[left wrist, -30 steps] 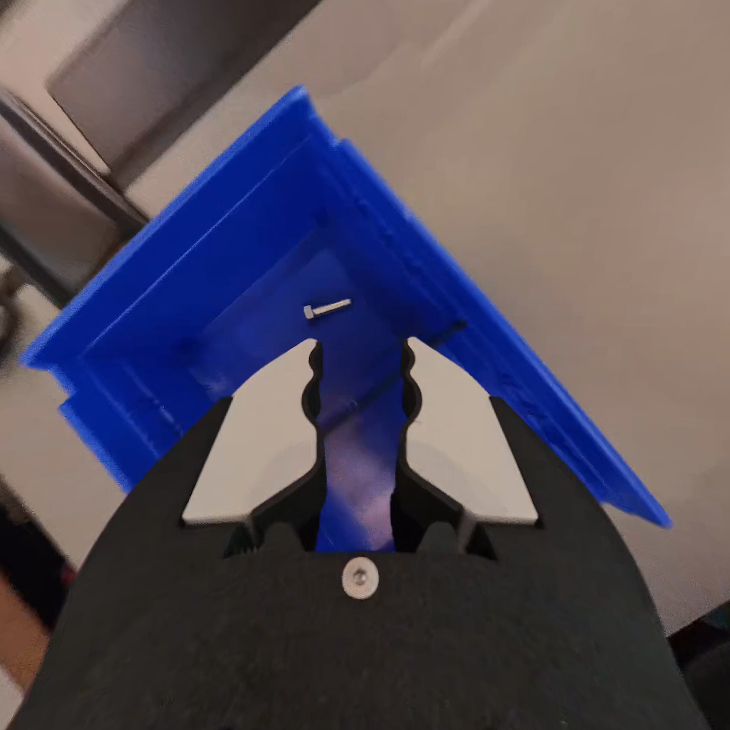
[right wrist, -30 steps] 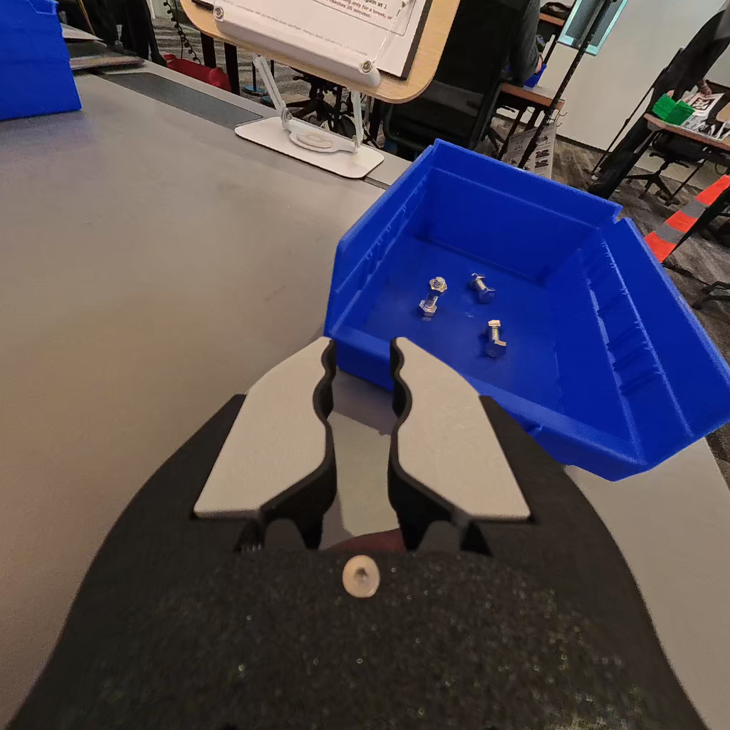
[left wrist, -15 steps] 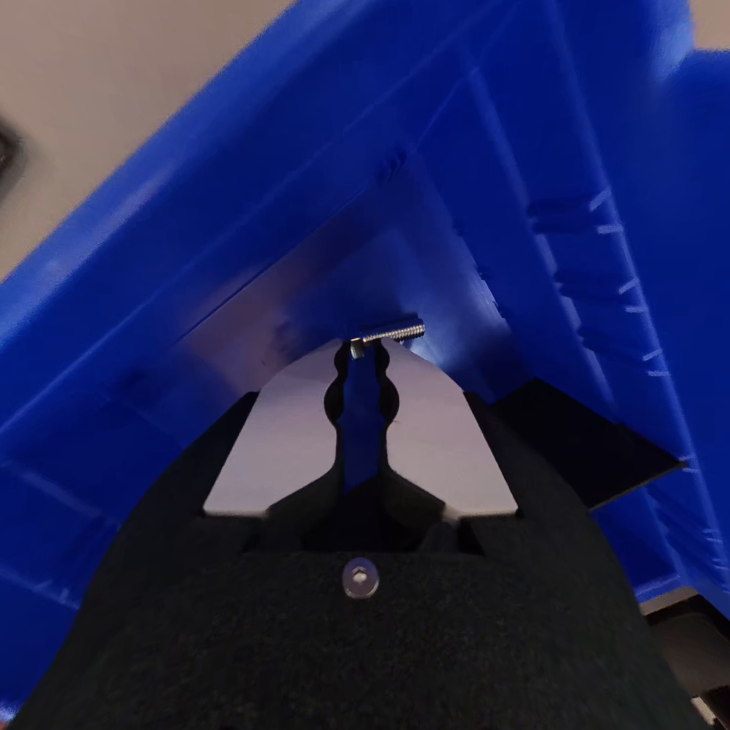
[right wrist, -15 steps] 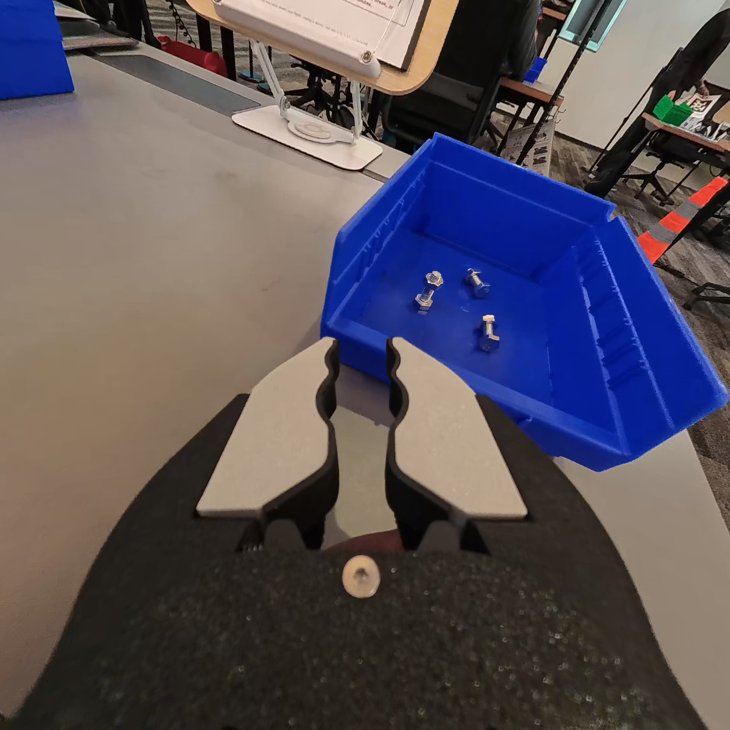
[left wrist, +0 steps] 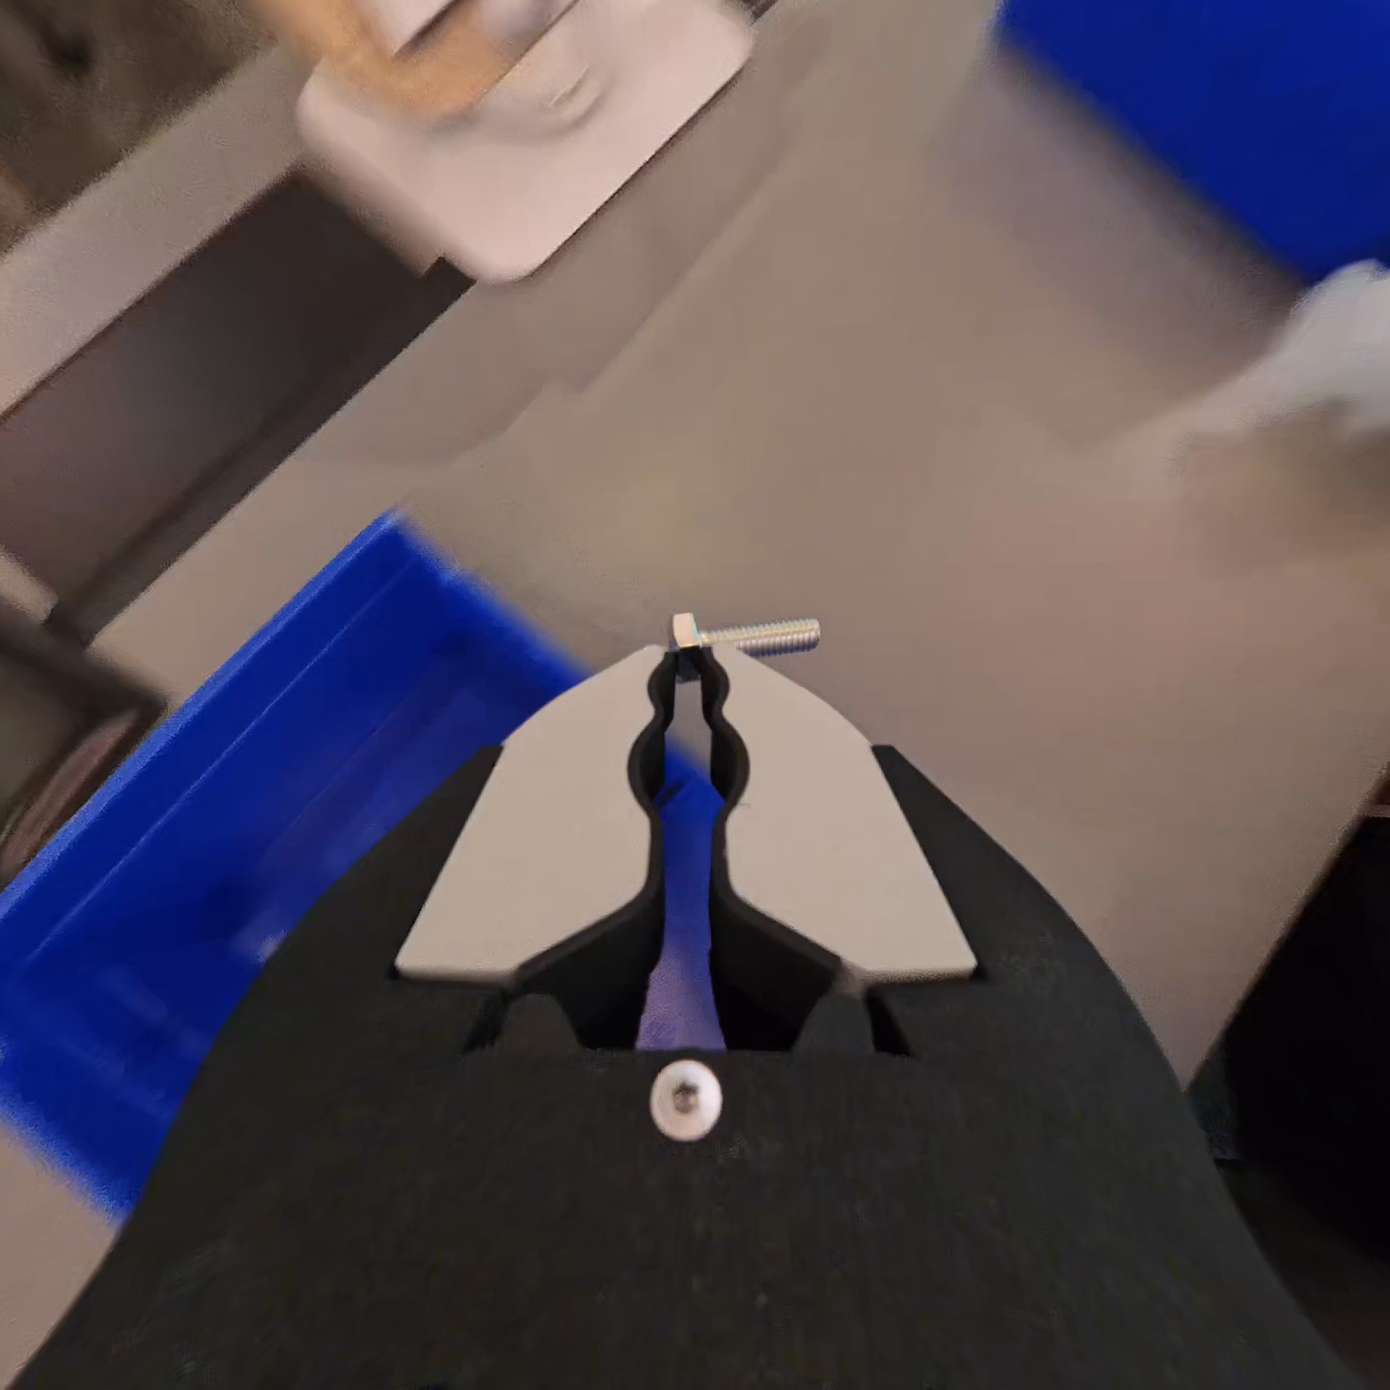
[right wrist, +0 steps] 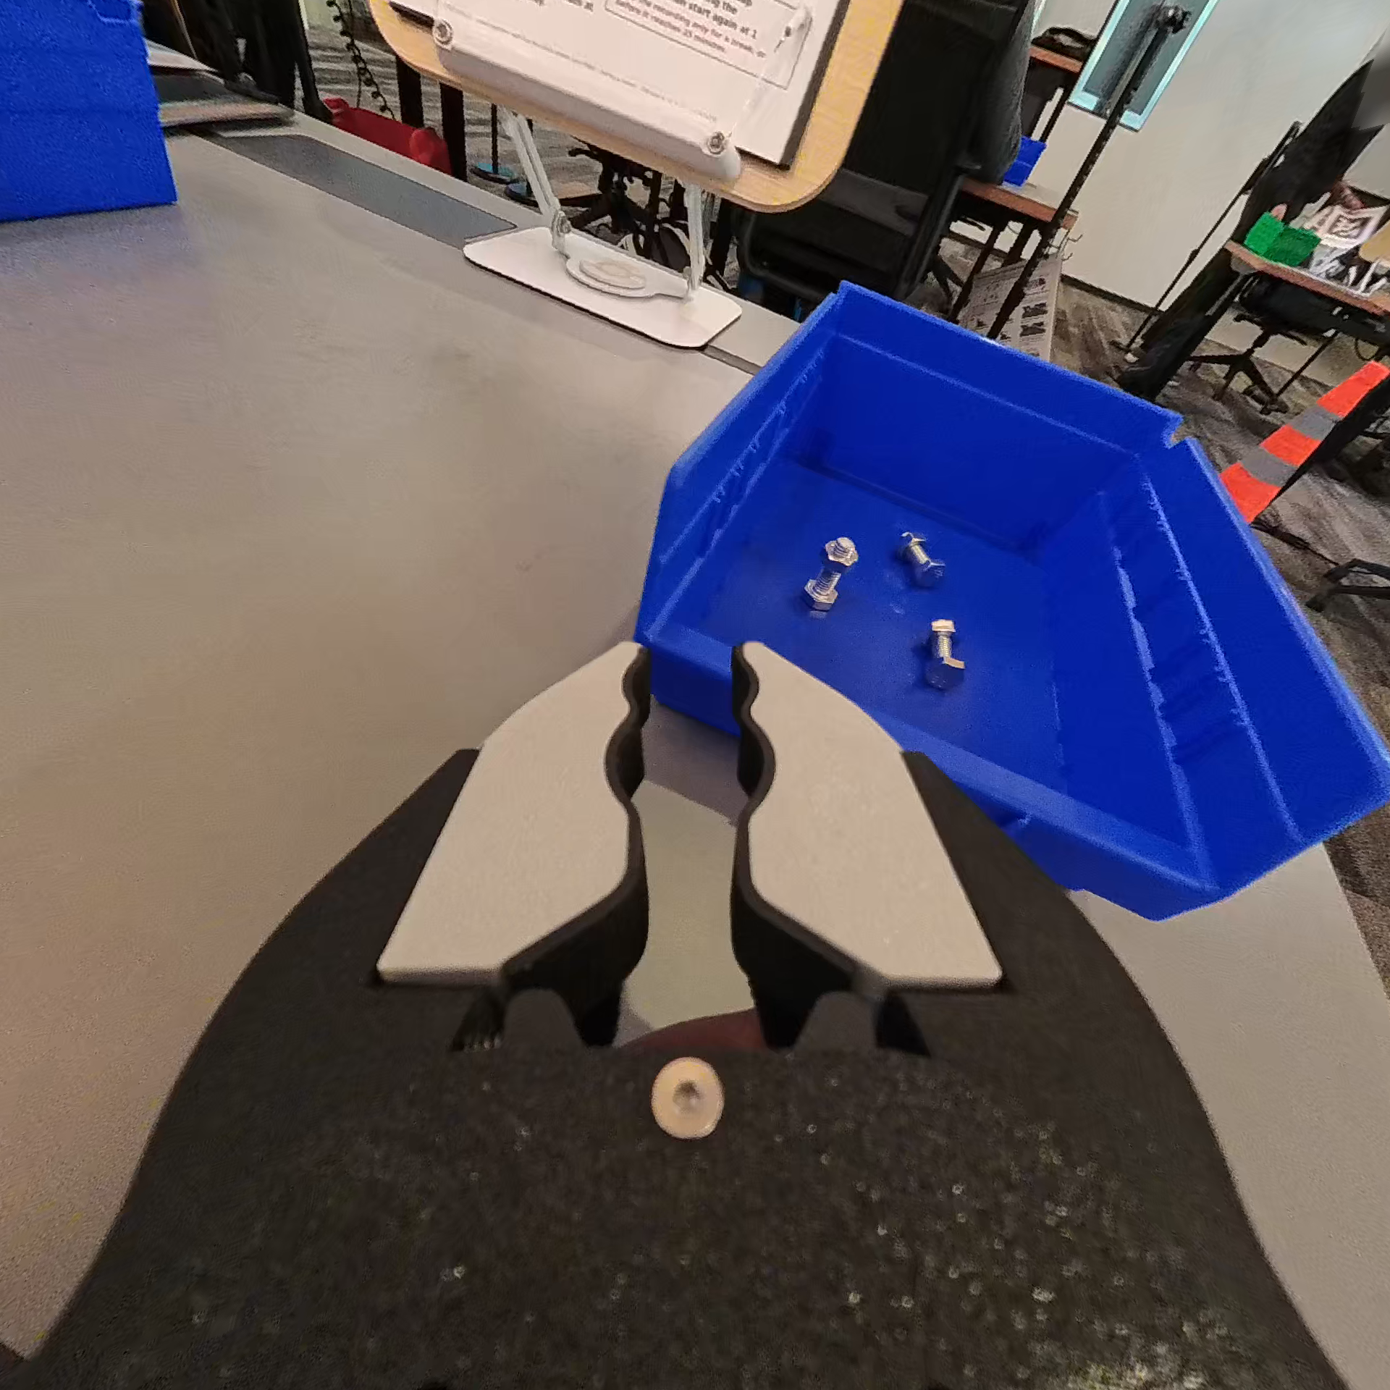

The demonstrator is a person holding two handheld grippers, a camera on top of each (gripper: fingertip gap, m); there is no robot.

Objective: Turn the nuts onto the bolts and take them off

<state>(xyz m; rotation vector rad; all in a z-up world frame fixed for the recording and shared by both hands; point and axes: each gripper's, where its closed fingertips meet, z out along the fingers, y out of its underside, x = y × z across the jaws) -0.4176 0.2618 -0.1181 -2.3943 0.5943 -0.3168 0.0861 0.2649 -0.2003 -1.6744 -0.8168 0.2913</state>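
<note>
My left gripper [left wrist: 686,662] is shut on the head of a bare silver bolt [left wrist: 752,635]; its threaded shank points right, held in the air above the grey table, past the edge of a blue bin [left wrist: 226,790]. My right gripper [right wrist: 686,662] is open and empty, low over the table just in front of another blue bin [right wrist: 1128,752]. That bin holds three bolts with nuts on them: one at the left [right wrist: 827,575], one at the back [right wrist: 924,560], one at the front [right wrist: 942,654].
A white stand base [right wrist: 602,278] carrying a tilted board [right wrist: 624,68] sits at the table's far edge; it shows blurred in the left wrist view [left wrist: 526,128]. A third blue bin [right wrist: 75,113] stands far left. Chairs and desks lie beyond the table. The gap from one gripper's tips to the other's is roughly 50 cm.
My left gripper closed on the bolt inside its bin and lifted it out, swinging toward the table. My right gripper stayed open and barely moved.
</note>
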